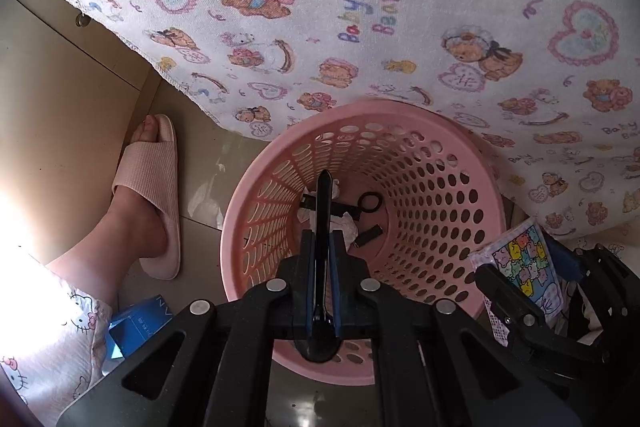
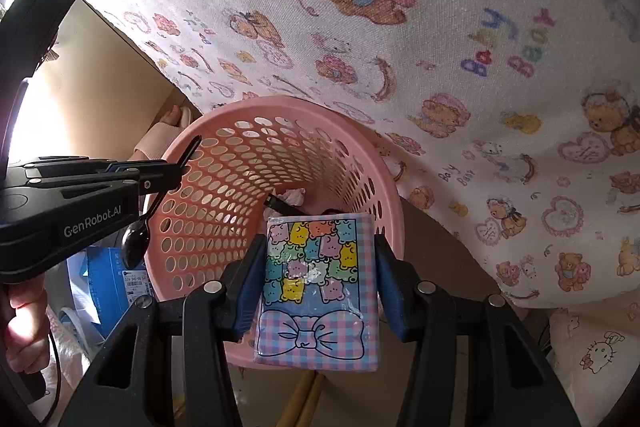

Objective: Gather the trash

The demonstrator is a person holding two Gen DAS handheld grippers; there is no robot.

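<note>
A pink perforated basket (image 1: 420, 155) stands on the floor against a bear-print cloth; it also shows in the right wrist view (image 2: 224, 195). Several black bits and white crumpled paper (image 1: 348, 223) lie at its bottom. My left gripper (image 1: 322, 239) is shut on a black plastic spoon (image 1: 323, 203), held over the basket mouth; the spoon also shows in the right wrist view (image 2: 136, 243). My right gripper (image 2: 316, 263) is shut on a colourful bear-print tissue pack (image 2: 316, 287), held over the basket's near rim. The pack also shows at the right of the left wrist view (image 1: 524, 263).
The bear-print cloth (image 1: 360, 7) hangs behind the basket. A person's foot in a pink slipper (image 1: 152, 187) stands left of the basket on the floor. A blue box (image 2: 116, 275) lies beside the basket.
</note>
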